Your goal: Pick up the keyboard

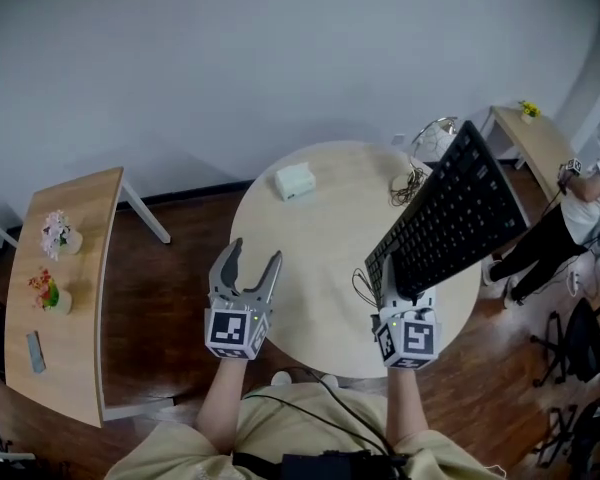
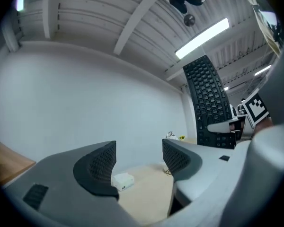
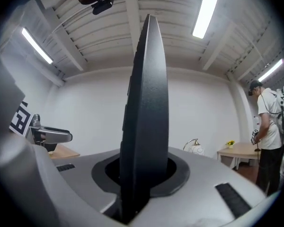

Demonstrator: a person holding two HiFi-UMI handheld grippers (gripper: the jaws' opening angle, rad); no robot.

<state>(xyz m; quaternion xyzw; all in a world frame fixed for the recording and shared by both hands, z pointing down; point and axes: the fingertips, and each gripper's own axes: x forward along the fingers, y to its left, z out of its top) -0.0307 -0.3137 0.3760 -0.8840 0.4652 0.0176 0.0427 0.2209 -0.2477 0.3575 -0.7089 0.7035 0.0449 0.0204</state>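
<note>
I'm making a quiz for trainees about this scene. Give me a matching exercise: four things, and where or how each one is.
Things:
1. keyboard
2. white box
3. left gripper
4. pink flowers

Places or states:
A. on the round table, far side
B. jaws apart, nothing between them
C. on the side table at the left
D. raised, clamped in the right gripper

Pairs: 1-D, 2-A, 3-B, 4-C
</note>
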